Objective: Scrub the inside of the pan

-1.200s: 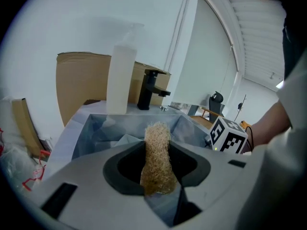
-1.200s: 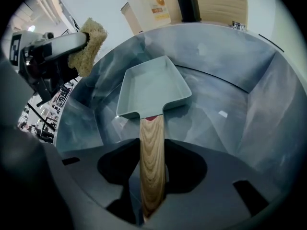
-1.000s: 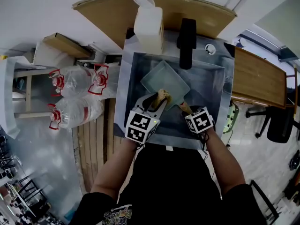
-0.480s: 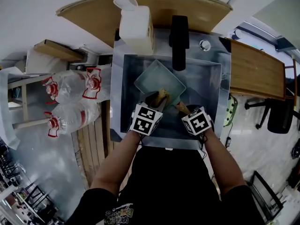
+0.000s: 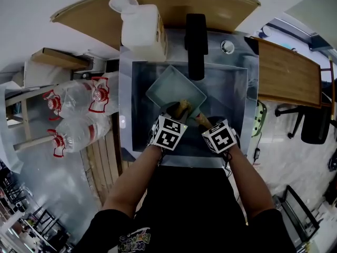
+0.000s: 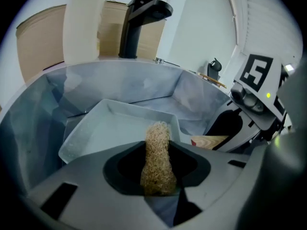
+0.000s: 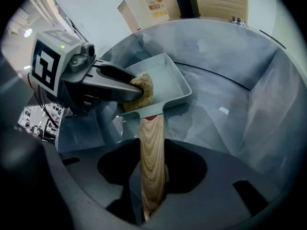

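A pale blue-green square pan (image 5: pixel 172 90) lies tilted in the steel sink (image 5: pixel 231 96). My right gripper (image 5: pixel 208 124) is shut on the pan's wooden handle (image 7: pixel 152 162), which runs back between its jaws. My left gripper (image 5: pixel 178 113) is shut on a tan fibrous scrubber (image 6: pixel 157 159). The scrubber (image 7: pixel 139 92) stands at the pan's near corner, beside the handle joint; whether it touches the pan floor I cannot tell. In the left gripper view the pan (image 6: pixel 120 128) lies just beyond the scrubber, with the right gripper (image 6: pixel 254 109) to the right. The right gripper view shows the left gripper (image 7: pixel 96 80) reaching in from the left.
A black faucet (image 5: pixel 195 41) overhangs the sink's far side. A white plastic jug (image 5: pixel 139 28) stands on the wooden counter behind. Large water bottles (image 5: pixel 79 115) lie on the floor to the left. A wooden desktop (image 5: pixel 287 75) lies to the right.
My left gripper has come down into the sink with the scrubber, closer to the pan's near corner. The right gripper and the pan handle have stayed put.
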The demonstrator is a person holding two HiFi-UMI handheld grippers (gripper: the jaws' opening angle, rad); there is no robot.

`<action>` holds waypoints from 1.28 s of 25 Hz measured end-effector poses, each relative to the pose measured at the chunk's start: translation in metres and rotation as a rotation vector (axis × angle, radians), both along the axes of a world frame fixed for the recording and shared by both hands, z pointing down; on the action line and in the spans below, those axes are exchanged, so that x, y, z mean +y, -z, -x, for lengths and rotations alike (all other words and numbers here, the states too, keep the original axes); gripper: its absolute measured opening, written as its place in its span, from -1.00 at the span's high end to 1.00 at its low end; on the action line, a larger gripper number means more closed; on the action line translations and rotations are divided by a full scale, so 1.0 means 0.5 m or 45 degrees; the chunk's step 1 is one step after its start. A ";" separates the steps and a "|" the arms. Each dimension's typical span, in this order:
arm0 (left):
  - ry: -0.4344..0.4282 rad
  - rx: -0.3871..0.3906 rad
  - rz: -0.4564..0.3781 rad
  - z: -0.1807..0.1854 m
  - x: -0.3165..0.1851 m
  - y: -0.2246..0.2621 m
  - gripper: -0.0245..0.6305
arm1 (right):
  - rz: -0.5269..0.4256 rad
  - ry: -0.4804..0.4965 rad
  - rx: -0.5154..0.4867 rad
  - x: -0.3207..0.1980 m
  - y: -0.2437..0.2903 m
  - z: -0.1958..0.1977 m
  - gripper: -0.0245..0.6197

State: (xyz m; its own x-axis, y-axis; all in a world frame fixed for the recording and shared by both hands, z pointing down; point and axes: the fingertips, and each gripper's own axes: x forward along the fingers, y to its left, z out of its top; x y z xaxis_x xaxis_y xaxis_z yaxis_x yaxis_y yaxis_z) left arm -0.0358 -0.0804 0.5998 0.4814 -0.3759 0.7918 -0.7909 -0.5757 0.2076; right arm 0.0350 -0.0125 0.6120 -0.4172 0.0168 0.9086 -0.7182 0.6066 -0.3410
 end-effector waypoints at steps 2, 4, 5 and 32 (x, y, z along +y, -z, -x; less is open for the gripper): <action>-0.040 -0.055 -0.011 -0.006 0.006 -0.009 0.48 | 0.003 0.002 -0.001 0.000 0.001 0.000 0.42; -0.077 -0.124 -0.035 -0.011 0.010 -0.018 0.48 | 0.006 0.003 -0.002 -0.001 0.002 0.000 0.42; -0.093 -0.159 -0.050 -0.013 0.011 -0.023 0.48 | 0.009 0.004 -0.002 0.000 0.001 0.000 0.42; -0.050 -0.381 -0.176 0.081 -0.073 -0.044 0.48 | 0.045 0.003 -0.035 0.003 0.001 0.000 0.43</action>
State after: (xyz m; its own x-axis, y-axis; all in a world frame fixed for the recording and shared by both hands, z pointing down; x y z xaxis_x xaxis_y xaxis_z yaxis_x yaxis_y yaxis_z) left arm -0.0761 -0.1169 0.6219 0.2511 -0.4754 0.8432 -0.7817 -0.6133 -0.1130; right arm 0.0350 -0.0110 0.6115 -0.4423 0.0494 0.8955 -0.7069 0.5953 -0.3820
